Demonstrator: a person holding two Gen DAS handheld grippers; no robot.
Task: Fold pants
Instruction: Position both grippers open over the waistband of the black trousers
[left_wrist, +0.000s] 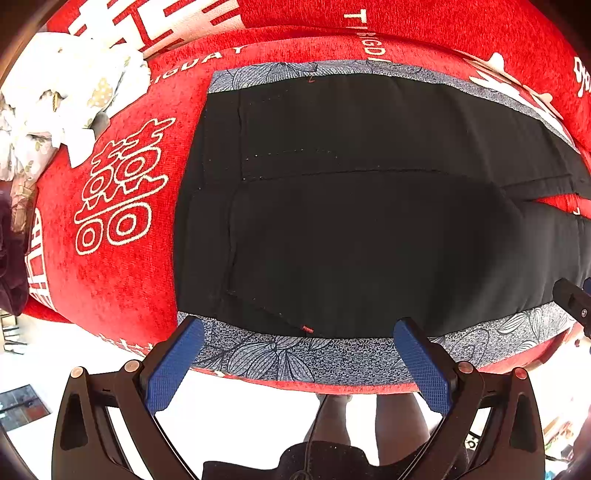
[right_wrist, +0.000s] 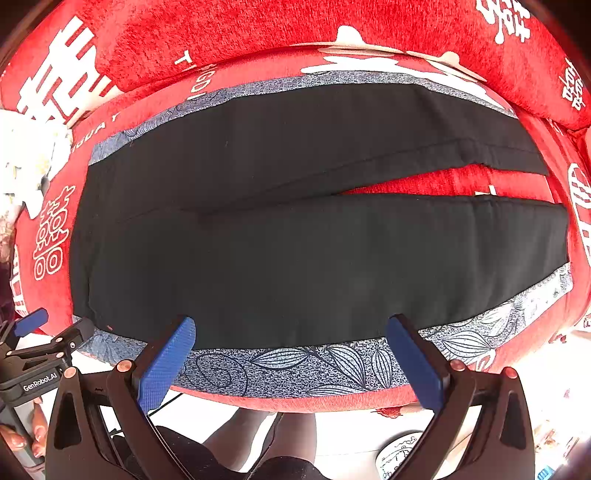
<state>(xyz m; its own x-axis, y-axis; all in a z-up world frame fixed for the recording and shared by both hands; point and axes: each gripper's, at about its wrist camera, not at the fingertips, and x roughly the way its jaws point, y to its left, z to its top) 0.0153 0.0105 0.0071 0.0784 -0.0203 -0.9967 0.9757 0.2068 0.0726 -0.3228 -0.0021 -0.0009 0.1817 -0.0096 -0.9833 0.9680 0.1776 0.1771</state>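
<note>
Black pants (left_wrist: 351, 229) lie spread flat on a grey-blue floral cloth (left_wrist: 295, 358) over a red sofa seat. The waist end with pocket stitching fills the left wrist view. In the right wrist view the pants (right_wrist: 295, 266) show both legs running right, with a red gap between them. My left gripper (left_wrist: 299, 328) hovers open at the near edge of the waist, nothing between its blue pads. My right gripper (right_wrist: 291, 325) is open too, at the near edge of the closer leg. The other gripper's tip (right_wrist: 33, 321) shows at the left of the right wrist view.
The red sofa cover (left_wrist: 110, 258) has white characters printed on it. A pile of pale floral laundry (left_wrist: 55, 103) sits at the far left of the seat. A person's legs (right_wrist: 258, 435) stand on the white floor (left_wrist: 240, 413) below the seat's front edge.
</note>
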